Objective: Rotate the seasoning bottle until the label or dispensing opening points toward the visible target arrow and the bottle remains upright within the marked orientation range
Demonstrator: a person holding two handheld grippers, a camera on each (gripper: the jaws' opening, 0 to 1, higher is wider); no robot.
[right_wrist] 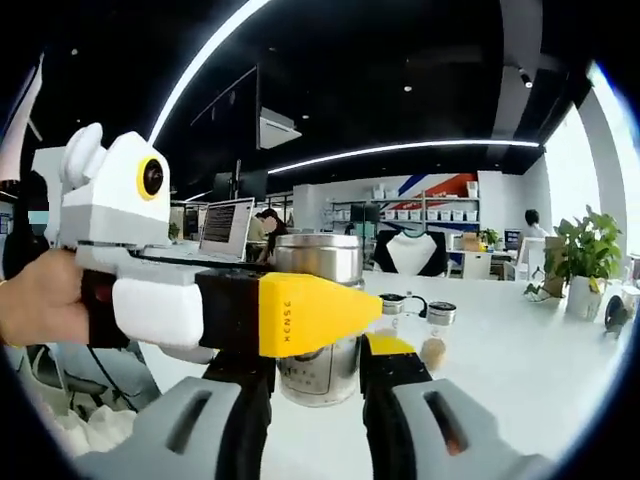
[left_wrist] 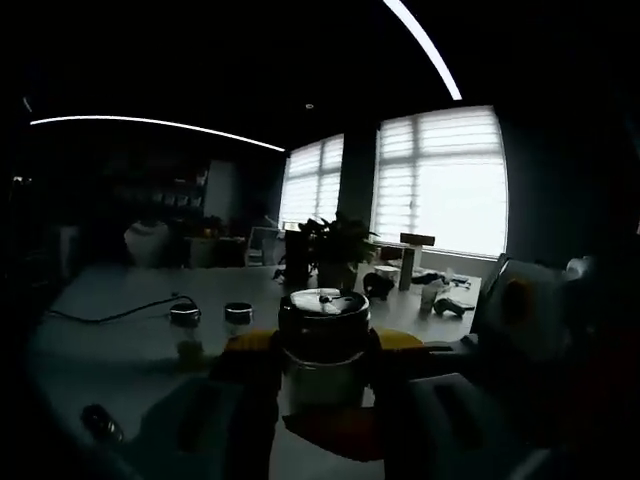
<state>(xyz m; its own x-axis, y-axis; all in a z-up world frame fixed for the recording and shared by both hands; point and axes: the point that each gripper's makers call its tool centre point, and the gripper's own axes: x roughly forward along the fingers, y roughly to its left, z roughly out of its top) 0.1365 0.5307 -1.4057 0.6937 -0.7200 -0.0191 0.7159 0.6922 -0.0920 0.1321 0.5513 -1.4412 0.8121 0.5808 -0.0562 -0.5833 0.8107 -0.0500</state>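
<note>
Dim office with bright blinds behind a pale bench (left_wrist: 120, 340) in the left gripper view: the seasoning bottle (left_wrist: 323, 345) stands upright on it, dark-lidded, pinched between the left hand-held gripper (left_wrist: 322, 375) jaws. Right gripper view: the same bottle (right_wrist: 318, 320), a shiny steel cylinder, sits between the right hand-held gripper (right_wrist: 318, 375) jaws, which close against its lower body. Rigid, smooth metal, probably slippery; grip mid-body, squarely, when turning.
</note>
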